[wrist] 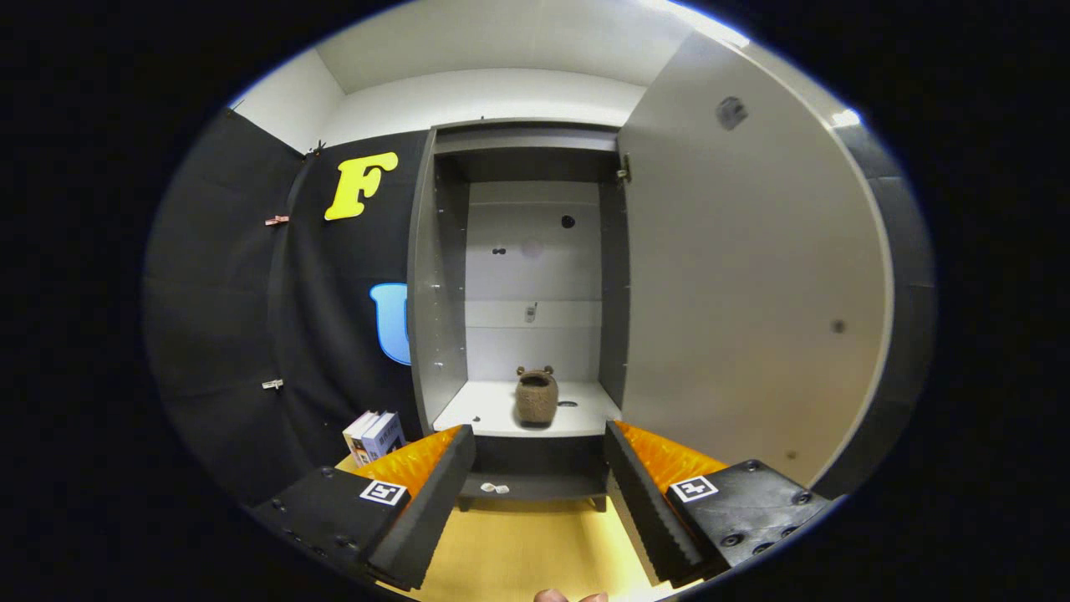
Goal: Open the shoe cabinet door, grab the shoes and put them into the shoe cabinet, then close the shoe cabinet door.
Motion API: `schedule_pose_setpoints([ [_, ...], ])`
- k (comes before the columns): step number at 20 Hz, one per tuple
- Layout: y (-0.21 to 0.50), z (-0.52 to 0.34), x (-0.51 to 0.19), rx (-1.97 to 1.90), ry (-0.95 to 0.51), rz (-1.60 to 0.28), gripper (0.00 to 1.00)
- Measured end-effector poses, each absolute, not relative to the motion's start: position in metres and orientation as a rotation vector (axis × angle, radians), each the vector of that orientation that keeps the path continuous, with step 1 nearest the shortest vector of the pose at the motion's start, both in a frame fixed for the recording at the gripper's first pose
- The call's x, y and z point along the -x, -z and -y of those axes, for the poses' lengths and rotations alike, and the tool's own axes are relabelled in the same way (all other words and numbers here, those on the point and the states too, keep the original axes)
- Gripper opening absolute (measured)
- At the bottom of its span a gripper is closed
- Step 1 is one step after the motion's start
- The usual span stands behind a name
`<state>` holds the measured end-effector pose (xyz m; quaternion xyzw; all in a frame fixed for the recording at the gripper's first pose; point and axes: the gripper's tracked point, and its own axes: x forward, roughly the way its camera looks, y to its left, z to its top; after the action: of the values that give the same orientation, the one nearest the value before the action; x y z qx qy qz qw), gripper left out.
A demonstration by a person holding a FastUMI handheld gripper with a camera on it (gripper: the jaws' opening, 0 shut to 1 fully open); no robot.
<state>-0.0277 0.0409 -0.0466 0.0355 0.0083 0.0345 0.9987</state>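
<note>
Shoe (pixel 536 396): small brown fuzzy one with two ear-like bumps, upright on the pale shelf (pixel 485 411) inside the shoe cabinet (pixel 435 276), near the shelf's front edge and about centred. Only one shoe visible in there; cannot tell whether more were meant to go in.

Cabinet door (pixel 744 276): swung fully open to the right, inner face towards the camera, hinge at its top-left corner.

Gripper (pixel 539 493): jaws spread wide apart, holding nothing, well back from the cabinet; the shoe sits beyond them, in line with the gap.

Judged progress: door opened, shoe placed and let go. Remaining: close the door, which probably means getting round its far edge and pushing it leftward.

Surroundings: wooden surface (pixel 527 552) beneath the jaws; two small boxes (pixel 374 436) beside the cabinet's left foot; fingertips (pixel 552 596) just behind the jaws.
</note>
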Motion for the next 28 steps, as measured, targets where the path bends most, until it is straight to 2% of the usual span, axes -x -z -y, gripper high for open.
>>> schedule_pose_setpoints([
  [8, 0.029, 0.053, 0.115, -0.073, -0.091, -0.023, 0.98],
  [11, 0.016, 0.112, 0.123, -0.072, -0.022, -0.013, 0.98],
  [15, 0.022, 0.18, 0.092, -0.166, 0.083, -0.054, 0.98],
  [21, 0.039, 0.222, 0.035, -0.12, 0.126, -0.104, 0.98],
  [28, 0.033, 0.186, 0.039, -0.122, 0.13, -0.116, 0.97],
])
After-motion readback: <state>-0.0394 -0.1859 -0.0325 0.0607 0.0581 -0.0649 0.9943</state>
